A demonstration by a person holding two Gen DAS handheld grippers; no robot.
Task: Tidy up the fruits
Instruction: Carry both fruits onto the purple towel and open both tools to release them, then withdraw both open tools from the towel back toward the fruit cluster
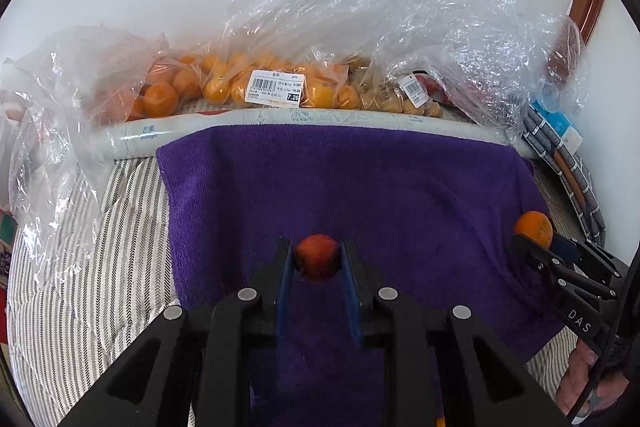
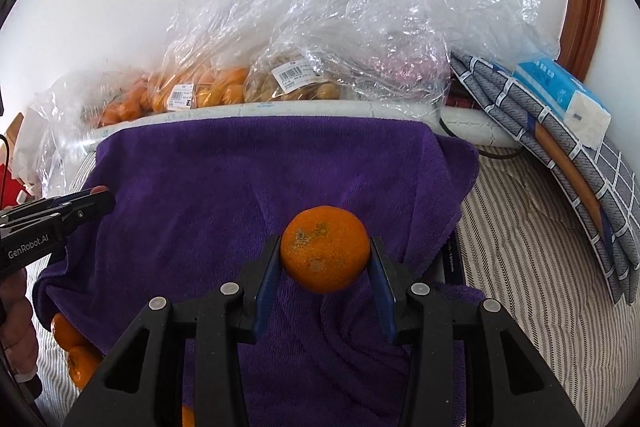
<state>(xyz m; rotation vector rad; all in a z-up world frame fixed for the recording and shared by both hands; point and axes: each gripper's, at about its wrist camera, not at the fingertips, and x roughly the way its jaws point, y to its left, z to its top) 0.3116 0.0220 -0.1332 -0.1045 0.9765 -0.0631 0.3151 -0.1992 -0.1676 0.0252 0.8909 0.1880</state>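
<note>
purple towel [image 1: 360, 187] – 1 | loose oranges [image 2: 325, 249] – perhaps 4 | tissue pack [image 2: 560, 95] – 1

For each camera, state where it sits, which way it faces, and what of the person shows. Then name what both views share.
Left wrist: on the left gripper, facing forward and down at the purple towel; it grips a small red fruit; right gripper and a hand show.
Right wrist: on the right gripper, over the same towel, gripping an orange; the other hand shows at the left edge.
Shared: towel, orange, bagged fruit by the wall.
</note>
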